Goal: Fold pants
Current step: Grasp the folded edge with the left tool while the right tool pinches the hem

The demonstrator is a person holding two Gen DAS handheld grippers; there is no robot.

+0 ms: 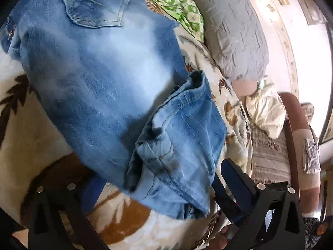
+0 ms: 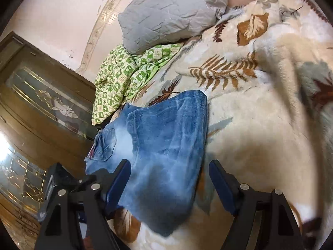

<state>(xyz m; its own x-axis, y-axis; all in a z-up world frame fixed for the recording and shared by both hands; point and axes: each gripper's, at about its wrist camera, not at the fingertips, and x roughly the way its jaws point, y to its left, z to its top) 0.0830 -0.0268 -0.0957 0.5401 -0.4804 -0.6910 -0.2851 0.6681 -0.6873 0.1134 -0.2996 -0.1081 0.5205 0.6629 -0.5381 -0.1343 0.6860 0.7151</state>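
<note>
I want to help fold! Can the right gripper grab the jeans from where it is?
Probably yes. The right gripper has its jaws open on either side of the folded jeans, which lie on the leaf-print blanket. Nothing sits in between.

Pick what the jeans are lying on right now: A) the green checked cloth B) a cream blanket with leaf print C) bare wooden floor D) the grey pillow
B: the jeans lie on the cream leaf-print blanket; the grey pillow and green checked cloth sit farther back, apart from them.
</note>
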